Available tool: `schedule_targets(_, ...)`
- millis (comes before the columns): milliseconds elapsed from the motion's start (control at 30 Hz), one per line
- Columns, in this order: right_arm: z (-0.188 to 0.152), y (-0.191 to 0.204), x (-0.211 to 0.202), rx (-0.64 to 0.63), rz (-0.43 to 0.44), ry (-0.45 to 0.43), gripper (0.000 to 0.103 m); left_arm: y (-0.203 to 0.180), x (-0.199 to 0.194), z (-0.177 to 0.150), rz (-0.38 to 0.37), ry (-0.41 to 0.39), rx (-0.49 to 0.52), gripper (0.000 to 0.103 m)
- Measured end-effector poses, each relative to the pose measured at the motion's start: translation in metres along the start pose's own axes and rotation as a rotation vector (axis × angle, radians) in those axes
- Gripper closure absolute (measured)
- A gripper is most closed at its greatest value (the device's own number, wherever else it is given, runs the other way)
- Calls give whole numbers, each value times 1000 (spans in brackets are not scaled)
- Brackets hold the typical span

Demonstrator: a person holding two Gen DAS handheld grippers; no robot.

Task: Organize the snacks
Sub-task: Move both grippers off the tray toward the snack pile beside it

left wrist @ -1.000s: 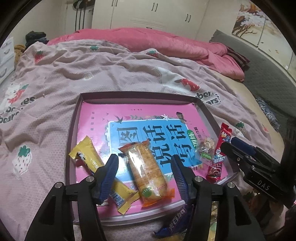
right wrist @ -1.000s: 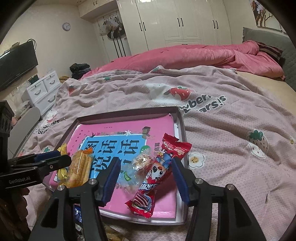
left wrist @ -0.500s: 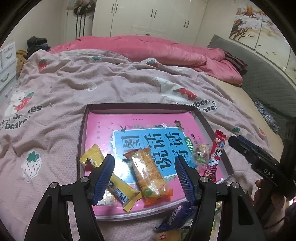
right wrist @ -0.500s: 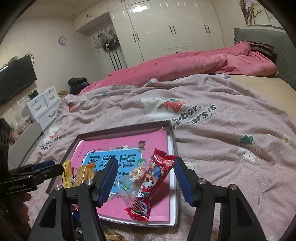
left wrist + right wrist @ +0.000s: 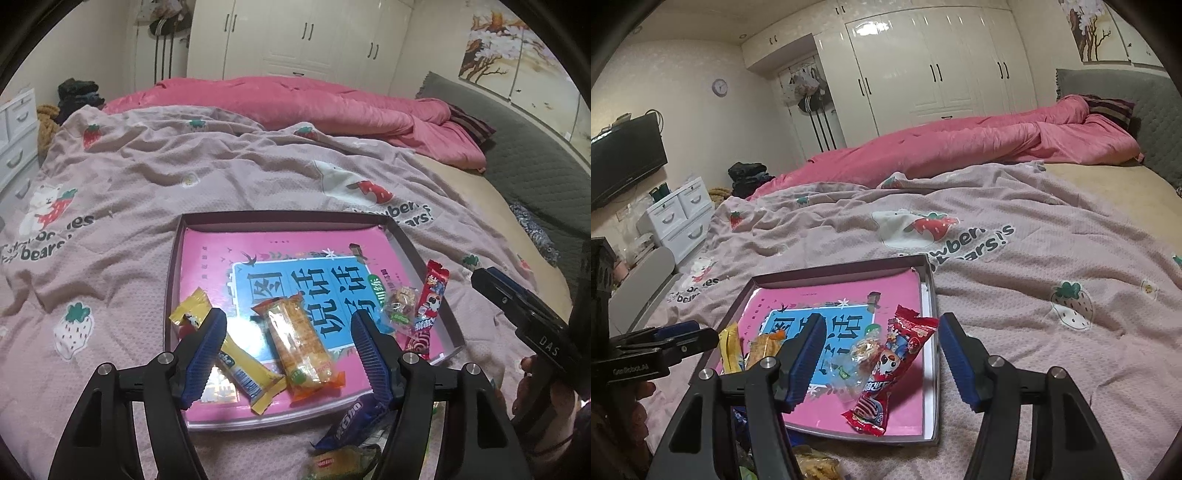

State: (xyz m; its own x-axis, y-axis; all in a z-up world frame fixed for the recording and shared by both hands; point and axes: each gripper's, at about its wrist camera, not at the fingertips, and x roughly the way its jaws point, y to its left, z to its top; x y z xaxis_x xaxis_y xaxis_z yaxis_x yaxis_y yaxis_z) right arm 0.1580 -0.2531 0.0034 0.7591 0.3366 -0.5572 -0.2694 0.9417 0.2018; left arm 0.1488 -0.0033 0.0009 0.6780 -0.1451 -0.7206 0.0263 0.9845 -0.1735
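Your left gripper (image 5: 288,350): hovering over tray (image 5: 413,251), jaws just opening wider, gripping nothing. Your right gripper (image 5: 881,356): same, jaws apart. Lying inside tray: orange snack (image 5: 299,347), yellow snack (image 5: 240,365), red snack (image 5: 886,373).

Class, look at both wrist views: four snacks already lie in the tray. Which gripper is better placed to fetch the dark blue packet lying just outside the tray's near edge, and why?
Probably the left gripper. Its jaws are open and empty, and the blue packet lies just below its right finger. The right gripper, also open and empty, hangs over the red packet at the tray's far side.
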Motion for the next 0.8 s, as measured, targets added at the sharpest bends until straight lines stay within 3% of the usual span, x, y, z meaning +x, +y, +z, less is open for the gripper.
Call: schedule_targets(800,-11,21,-20,-50,30,4,34,-9,-21,-10,5,-2,32,28)
